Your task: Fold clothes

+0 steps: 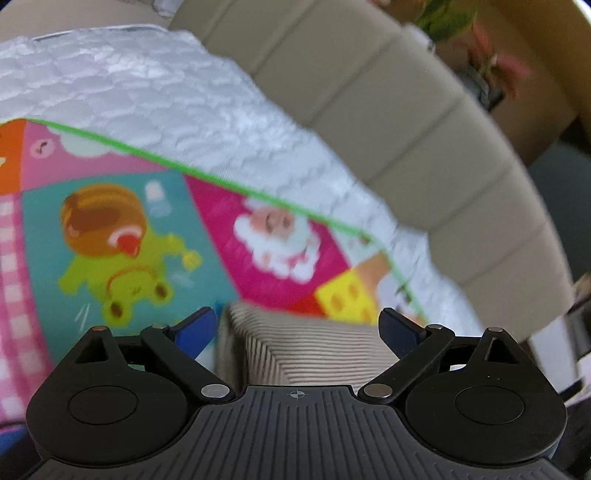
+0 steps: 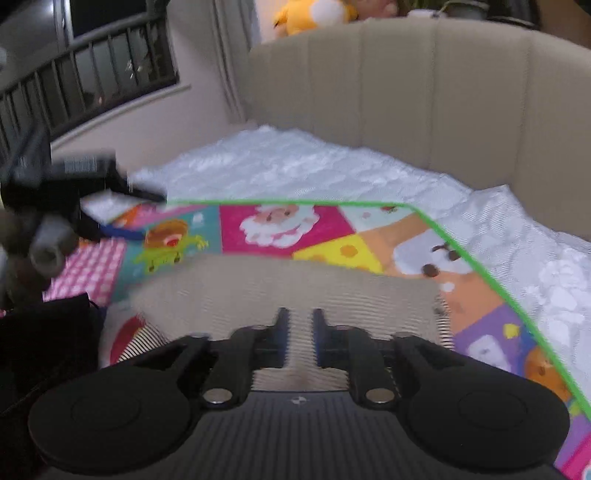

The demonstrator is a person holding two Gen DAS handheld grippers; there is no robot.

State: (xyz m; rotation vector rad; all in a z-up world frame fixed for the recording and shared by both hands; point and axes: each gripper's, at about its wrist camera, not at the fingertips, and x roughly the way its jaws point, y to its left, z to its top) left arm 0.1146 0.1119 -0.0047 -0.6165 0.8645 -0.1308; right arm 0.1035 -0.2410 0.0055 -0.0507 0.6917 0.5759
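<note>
We're over the bed with both grippers, and the striped garment [image 2: 288,284] lies folded on the colourful mat [image 2: 332,229], spread wide across the right wrist view. Our right gripper [image 2: 300,332] has its blue-padded fingers [image 2: 282,339] drawn close with a narrow slot between them, striped cloth showing in that slot; whether they actually pinch it, we cannot tell, the picture is too blurred. Over on the left wrist view, our left gripper [image 1: 297,328] stands wide apart, hovering just above a folded corner of the garment [image 1: 306,350], touching nothing that we can see. The mat [image 1: 122,229] carries cartoon panels: a frog, a sheep on pink, a yellow cheese square, all edged in green. It rests on a white quilt [image 1: 147,81], with a beige padded headboard [image 1: 388,110] curving behind. In the right wrist view the left gripper [image 2: 55,206] appears as a dark smear at the mat's far left edge. A yellow plush toy [image 2: 310,14] sits atop the headboard [image 2: 424,92]. No writing or brand is readable anywhere; only a small crosshair mark [image 1: 296,394] on our gripper body.
</note>
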